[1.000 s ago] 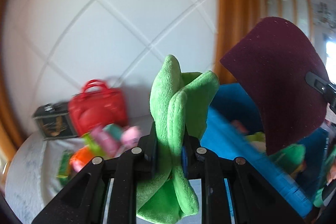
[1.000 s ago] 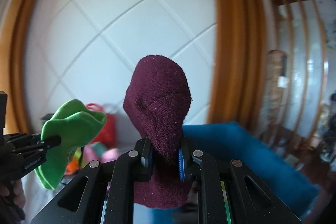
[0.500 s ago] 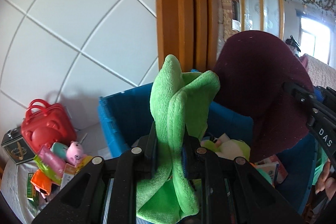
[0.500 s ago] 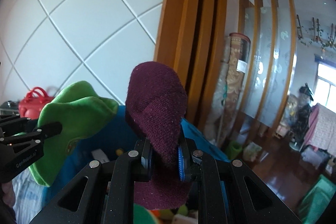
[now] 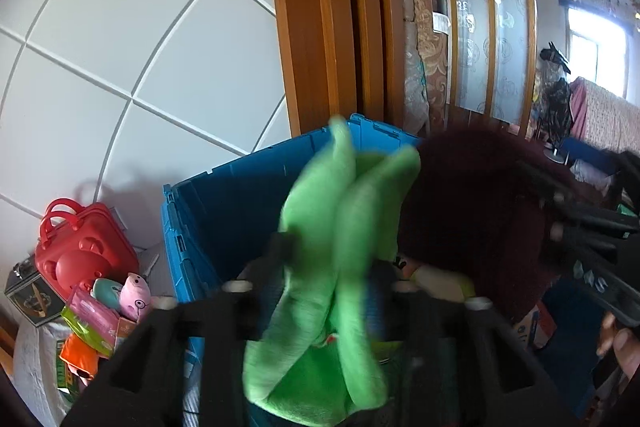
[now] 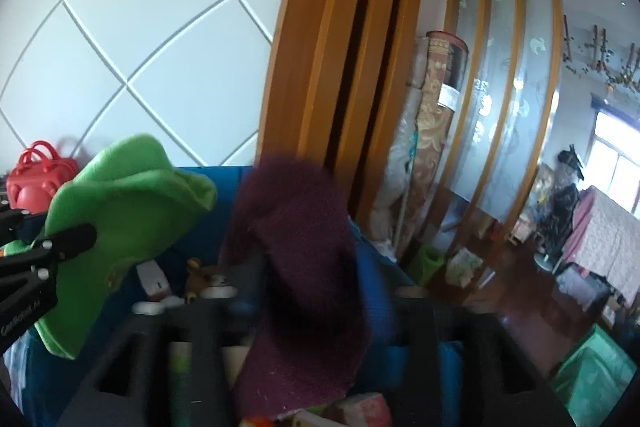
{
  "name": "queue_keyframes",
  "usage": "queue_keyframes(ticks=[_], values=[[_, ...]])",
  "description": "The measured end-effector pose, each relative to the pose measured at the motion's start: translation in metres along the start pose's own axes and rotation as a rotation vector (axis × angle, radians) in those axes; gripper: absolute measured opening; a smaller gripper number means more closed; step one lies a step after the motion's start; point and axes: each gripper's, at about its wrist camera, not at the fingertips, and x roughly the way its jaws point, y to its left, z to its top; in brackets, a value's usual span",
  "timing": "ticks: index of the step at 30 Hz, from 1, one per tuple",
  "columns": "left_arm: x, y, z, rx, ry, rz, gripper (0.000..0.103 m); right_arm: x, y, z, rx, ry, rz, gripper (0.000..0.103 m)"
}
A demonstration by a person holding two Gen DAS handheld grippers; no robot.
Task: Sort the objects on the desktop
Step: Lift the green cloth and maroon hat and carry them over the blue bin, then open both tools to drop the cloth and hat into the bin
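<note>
Left wrist view: the left gripper [image 5: 332,271] hangs over a blue crate [image 5: 240,195], jaws opening, with a blurred green plush cloth [image 5: 340,247] between them, the pads no longer pressing on it. A red toy case [image 5: 80,247] and a pink pig figure [image 5: 136,293] sit on the table beside the crate.

Right wrist view: the right gripper [image 6: 316,297] spreads wide, jaws opening around a maroon sock [image 6: 304,267] that stands loose between them above the crate.
</note>
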Motion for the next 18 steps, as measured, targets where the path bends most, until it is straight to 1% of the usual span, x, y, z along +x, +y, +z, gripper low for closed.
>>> queue_keyframes(ticks=[1, 2, 6, 9, 13, 18], values=[[-0.002, -0.002, -0.001, 0.001, -0.009, 0.002, 0.068, -0.001, -0.002, 0.000, -0.002, -0.007, -0.018, 0.102], [-0.005, -0.003, -0.001, 0.000, -0.023, 0.002, 0.075, -0.004, -0.004, 0.000, -0.005, -0.016, -0.034, 0.102], [-0.019, -0.006, -0.002, 0.013, -0.057, -0.005, 0.076, -0.016, -0.013, 0.001, 0.001, -0.032, -0.071, 0.103], [-0.029, -0.004, -0.005, 0.004, -0.071, -0.009, 0.076, -0.030, -0.018, 0.000, 0.018, -0.046, -0.077, 0.103], [-0.045, 0.004, -0.012, -0.024, -0.092, -0.027, 0.076, -0.046, -0.023, -0.003, 0.042, -0.057, -0.054, 0.103], [-0.069, 0.025, -0.025, -0.082, -0.112, -0.036, 0.076, -0.069, -0.017, -0.007, 0.059, -0.078, -0.014, 0.103]])
